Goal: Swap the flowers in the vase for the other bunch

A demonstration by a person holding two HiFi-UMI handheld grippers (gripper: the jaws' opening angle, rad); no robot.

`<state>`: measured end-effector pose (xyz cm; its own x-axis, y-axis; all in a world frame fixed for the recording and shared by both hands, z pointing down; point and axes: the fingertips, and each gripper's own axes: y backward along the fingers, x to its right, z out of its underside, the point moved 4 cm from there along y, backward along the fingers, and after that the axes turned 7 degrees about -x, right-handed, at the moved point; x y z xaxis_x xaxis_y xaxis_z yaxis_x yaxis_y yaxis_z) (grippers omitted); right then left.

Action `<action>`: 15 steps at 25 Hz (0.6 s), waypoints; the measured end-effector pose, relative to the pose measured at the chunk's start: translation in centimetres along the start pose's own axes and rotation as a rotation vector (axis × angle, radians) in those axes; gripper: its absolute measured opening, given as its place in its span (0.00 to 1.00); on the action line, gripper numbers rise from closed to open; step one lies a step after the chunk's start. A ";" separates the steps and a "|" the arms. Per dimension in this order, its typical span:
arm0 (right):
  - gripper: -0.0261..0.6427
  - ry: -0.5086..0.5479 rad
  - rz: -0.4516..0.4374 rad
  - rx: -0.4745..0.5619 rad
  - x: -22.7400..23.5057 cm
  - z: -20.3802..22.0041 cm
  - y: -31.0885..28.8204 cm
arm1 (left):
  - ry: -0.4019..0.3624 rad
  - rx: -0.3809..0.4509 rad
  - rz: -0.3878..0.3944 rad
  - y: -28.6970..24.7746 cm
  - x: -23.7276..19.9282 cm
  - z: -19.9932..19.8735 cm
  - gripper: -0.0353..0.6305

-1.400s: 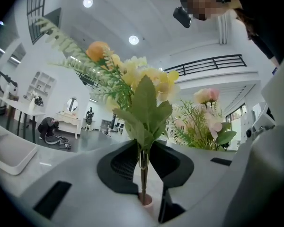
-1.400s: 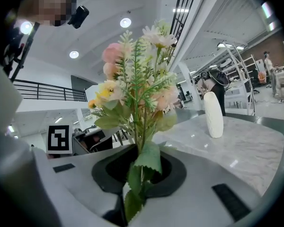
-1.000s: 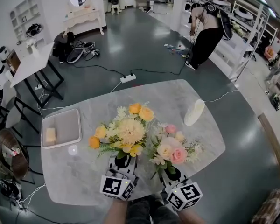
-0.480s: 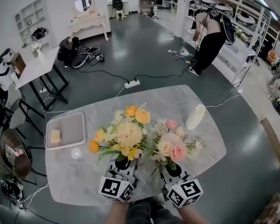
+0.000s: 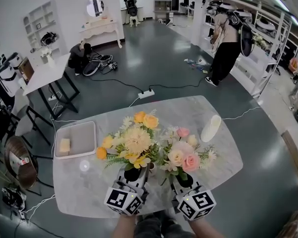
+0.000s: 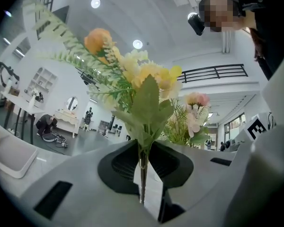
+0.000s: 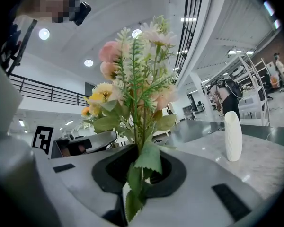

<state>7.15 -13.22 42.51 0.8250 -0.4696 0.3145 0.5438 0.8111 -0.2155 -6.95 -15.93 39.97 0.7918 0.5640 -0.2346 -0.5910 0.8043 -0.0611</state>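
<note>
Left gripper: it's pinching the thin green stems of the yellow bunch, jaws squeezed down narrow on them, and it's pointing roughly level over the near edge of the table.
Right gripper: same deal here, jaws are closing tight on the leafy stems of the pink bunch, with a couple of leaves hanging down between them.
Yellow bunch: it's standing upright out of the left jaws, orange and pale yellow blooms fanning out above the marble table.
Pink bunch: it's standing upright just beside the yellow one, and the blooms of the two are brushing together in the middle.
Vase: the white ribbed vase is standing upright on the far right part of the table, well apart from both bunches, and nothing is sticking out of its top.
Tray: it's sitting on the left side of the table, holding a small yellowish block.
Background: a person is standing by the shelving across the room.
</note>
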 end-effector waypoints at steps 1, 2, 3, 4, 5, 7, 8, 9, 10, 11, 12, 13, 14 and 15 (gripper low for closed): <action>0.13 0.001 -0.004 0.003 0.0 -0.1 0.0 | 0.000 0.000 -0.001 0.1 0.0 -0.1 0.16; 0.13 0.002 -0.007 0.005 0.0 -0.2 0.0 | 0.001 0.000 -0.004 0.1 0.1 -0.1 0.16; 0.13 0.001 -0.010 0.006 0.2 -0.4 0.1 | 0.001 0.000 -0.007 0.1 0.3 -0.1 0.16; 0.13 0.001 -0.011 0.007 0.4 -0.5 0.2 | 0.002 0.000 -0.011 0.0 0.5 -0.1 0.16; 0.13 0.001 -0.013 0.008 0.5 -0.6 0.2 | 0.002 0.000 -0.015 0.1 0.5 -0.1 0.16; 0.13 0.004 -0.017 0.012 0.5 -0.6 0.1 | 0.001 0.001 -0.026 0.4 0.2 -0.1 0.16; 0.13 0.007 -0.019 0.014 0.3 -0.7 -0.1 | 0.000 0.002 -0.031 0.7 0.0 -0.1 0.16; 0.13 0.009 -0.021 0.016 0.1 -0.7 -0.2 | -0.001 0.002 -0.036 1.0 -0.3 -0.2 0.16; 0.13 0.010 -0.023 0.017 -0.2 -0.7 -0.3 | -0.002 0.003 -0.042 1.4 -0.6 -0.2 0.16; 0.13 0.012 -0.026 0.019 -0.5 -0.7 -0.5 | -0.003 0.004 -0.048 1.9 -0.9 -0.3 0.16; 0.13 0.013 -0.028 0.019 -0.9 -0.7 -0.7 | -0.002 0.005 -0.054 2.4 -1.2 -0.4 0.16; 0.13 0.014 -0.031 0.019 -1.3 -0.7 -0.8 | -0.001 0.006 -0.062 2.8 -1.5 -0.4 0.16; 0.13 0.016 -0.035 0.018 -1.6 -0.8 -0.9 | 0.000 0.007 -0.070 3.2 -1.7 -0.5 0.16; 0.13 0.018 -0.040 0.017 -1.7 -0.9 -0.9 | 0.002 0.007 -0.078 3.4 -1.8 -0.6 0.16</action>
<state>5.37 -13.45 41.35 0.8053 -0.5082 0.3054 0.5741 0.7970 -0.1875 -10.50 -14.32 39.64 0.8352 0.4991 -0.2310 -0.5263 0.8472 -0.0726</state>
